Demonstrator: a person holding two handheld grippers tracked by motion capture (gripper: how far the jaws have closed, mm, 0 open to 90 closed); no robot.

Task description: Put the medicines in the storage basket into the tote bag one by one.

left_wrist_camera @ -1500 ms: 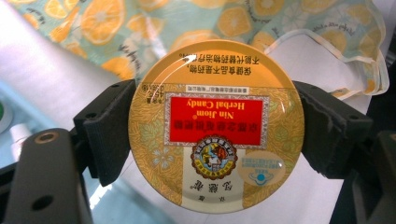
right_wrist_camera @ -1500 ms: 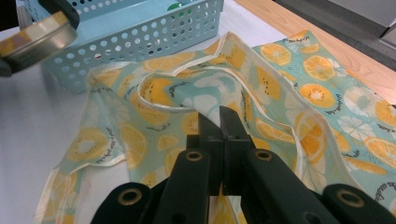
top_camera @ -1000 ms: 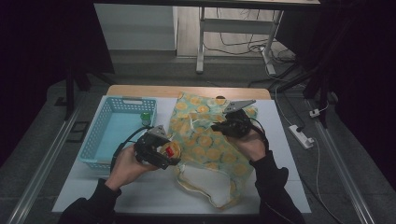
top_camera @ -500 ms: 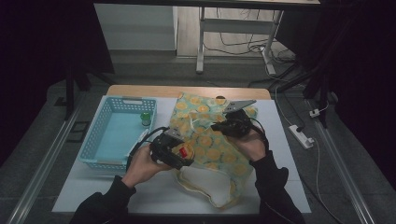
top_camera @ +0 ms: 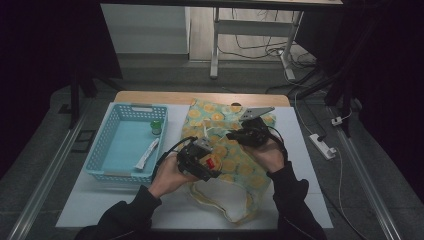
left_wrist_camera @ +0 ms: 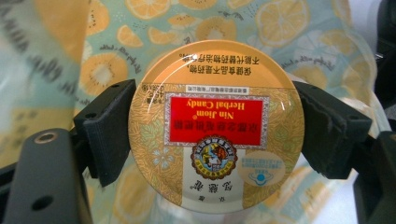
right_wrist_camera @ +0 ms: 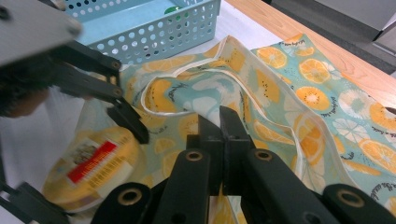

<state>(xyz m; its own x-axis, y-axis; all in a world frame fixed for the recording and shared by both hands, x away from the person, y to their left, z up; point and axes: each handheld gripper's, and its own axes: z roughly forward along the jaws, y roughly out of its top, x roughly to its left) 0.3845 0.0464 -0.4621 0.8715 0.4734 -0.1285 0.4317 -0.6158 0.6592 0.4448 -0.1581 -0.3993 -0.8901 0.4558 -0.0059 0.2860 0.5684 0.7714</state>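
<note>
A round yellow candy tin [left_wrist_camera: 215, 126] with a red label sits between the pads [left_wrist_camera: 109, 126] of my left gripper [top_camera: 210, 165], which is shut on its rim. The tin hangs just over the lemon-print cloth bag [top_camera: 215, 117] that lies across the middle of the table. In the right gripper view the tin [right_wrist_camera: 91, 168] is at the lower left, close to the bag's raised white-corded rim [right_wrist_camera: 187, 109]. My right gripper [right_wrist_camera: 219, 126] is shut, pinching the bag's cloth [right_wrist_camera: 322, 93] and holding a fold up. In the high view it [top_camera: 241, 135] rests on the bag's upper right part.
A light blue perforated basket [top_camera: 107, 132] stands to the left of the bag, with a white tube [top_camera: 147, 154] and a small green-capped bottle [top_camera: 156, 126] inside. The table's wooden far edge [top_camera: 150, 97] lies behind it. A power strip [top_camera: 322, 146] lies off the table's right side.
My left hand has carried the tin to the right and a little down, from beside the basket to over the bag. The right gripper has kept still on the cloth.
</note>
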